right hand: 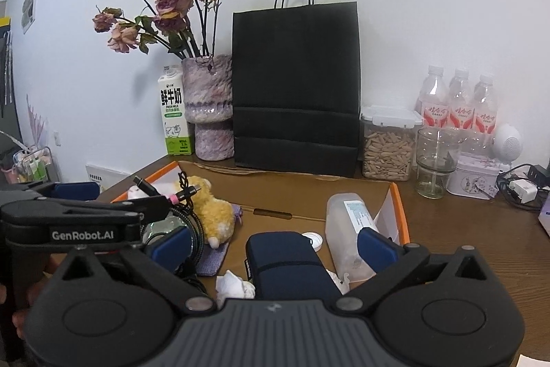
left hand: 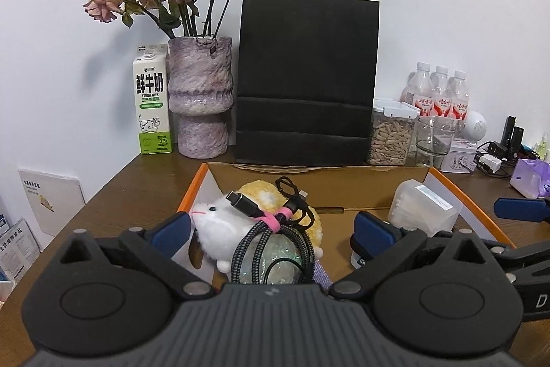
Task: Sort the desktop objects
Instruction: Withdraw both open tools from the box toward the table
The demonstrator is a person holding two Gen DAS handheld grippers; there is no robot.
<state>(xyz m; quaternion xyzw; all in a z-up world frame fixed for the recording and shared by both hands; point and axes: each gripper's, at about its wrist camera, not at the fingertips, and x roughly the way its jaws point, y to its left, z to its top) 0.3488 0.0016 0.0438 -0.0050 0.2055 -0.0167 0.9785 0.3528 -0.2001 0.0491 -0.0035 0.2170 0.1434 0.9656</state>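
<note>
An open cardboard box with orange rims [left hand: 343, 184] [right hand: 309, 191] lies on the wooden desk. In it are a white and yellow plush toy [left hand: 220, 219] [right hand: 213, 212], a coiled braided cable with a pink tie [left hand: 271, 229] [right hand: 178, 195], a clear plastic case [left hand: 422, 205] [right hand: 347, 229], a navy pouch [right hand: 285, 263], a white cap [right hand: 312, 239] and crumpled tissue [right hand: 233, 286]. My left gripper [left hand: 271, 233] is open above the cable and plush. My right gripper [right hand: 275, 245] is open above the navy pouch.
Along the wall stand a milk carton [left hand: 151, 105], a vase of dried roses [left hand: 199, 98], a black paper bag [left hand: 306, 81], a jar of seeds [left hand: 392, 136], a glass [left hand: 433, 140], water bottles [left hand: 440, 95], a tin [right hand: 474, 177] and chargers [right hand: 522, 188].
</note>
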